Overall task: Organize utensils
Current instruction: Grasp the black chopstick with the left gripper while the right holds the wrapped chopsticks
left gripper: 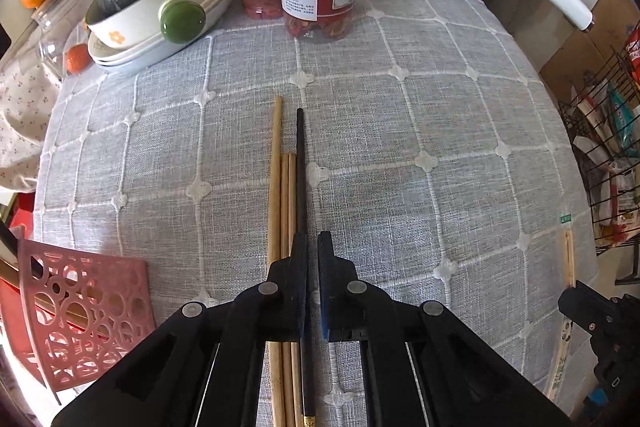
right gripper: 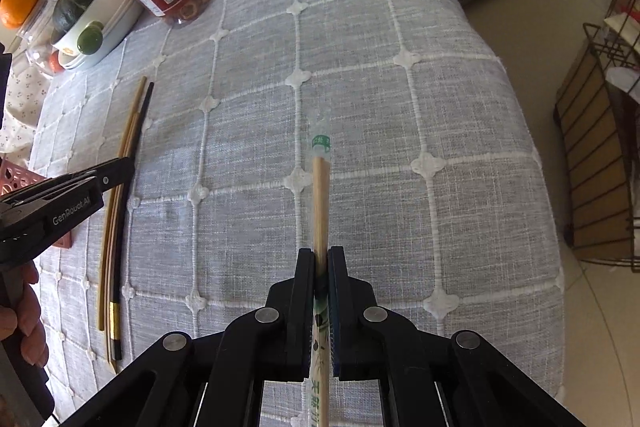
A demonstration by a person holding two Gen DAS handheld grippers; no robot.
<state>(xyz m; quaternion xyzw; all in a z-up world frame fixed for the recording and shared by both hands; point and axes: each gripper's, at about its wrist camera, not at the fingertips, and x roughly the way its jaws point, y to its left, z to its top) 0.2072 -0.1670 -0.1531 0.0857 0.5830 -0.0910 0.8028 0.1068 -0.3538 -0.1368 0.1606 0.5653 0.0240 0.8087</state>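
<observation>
On a grey tablecloth quilted in white squares — jars, bowls and a squash crowding its far edge, tiled floor and wire racks off to the right — the right gripper pinches a wrapped chopstick, while the left gripper hovers narrow-jawed, its grip unclear, over the black chopstick lying beside the bamboo chopsticks.

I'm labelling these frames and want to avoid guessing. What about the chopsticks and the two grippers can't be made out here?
- Left gripper: its fingers sit nearly closed above the black chopstick; contact can't be told.
- Bamboo chopsticks, left wrist view: near ends cut off by the bottom edge; exact count unclear.
- Wrapped chopsticks in the right gripper: rear hidden by fingers; wrapper print too small to read.
</observation>
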